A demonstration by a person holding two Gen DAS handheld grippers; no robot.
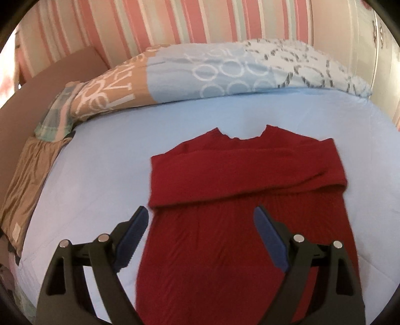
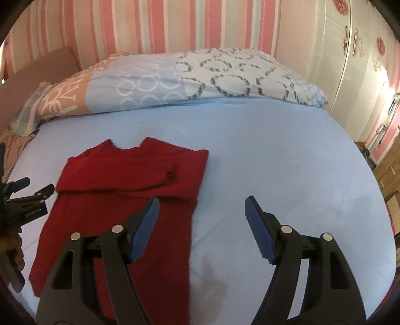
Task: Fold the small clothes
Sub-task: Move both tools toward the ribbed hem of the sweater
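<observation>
Nearest the cameras, the left gripper [image 1: 201, 215] hangs with its blue ribbed fingers [image 1: 133, 233] spread wide and empty above the lower part of the dark red knitted sweater [image 1: 225, 200], and the right gripper [image 2: 202, 206] is likewise splayed and holds nothing, its left finger over the garment's right edge and its right finger over bare sheet. Neither touches the cloth, which suggests a sleeve fold is finished and both tools are free to take a new hold, probably at the hem nearest the person. The sweater lies flat on the pale blue bed sheet [image 2: 275, 155], neckline pointing away, both sleeves folded across the chest so the body forms a narrow column ready to be doubled over. A smooth sheet keeps the knit flat. Beyond it a bunched patterned duvet in blue, tan and white [image 1: 225, 72] is pushed against the pink striped wall [image 1: 175, 22], presumably to leave folding room.
</observation>
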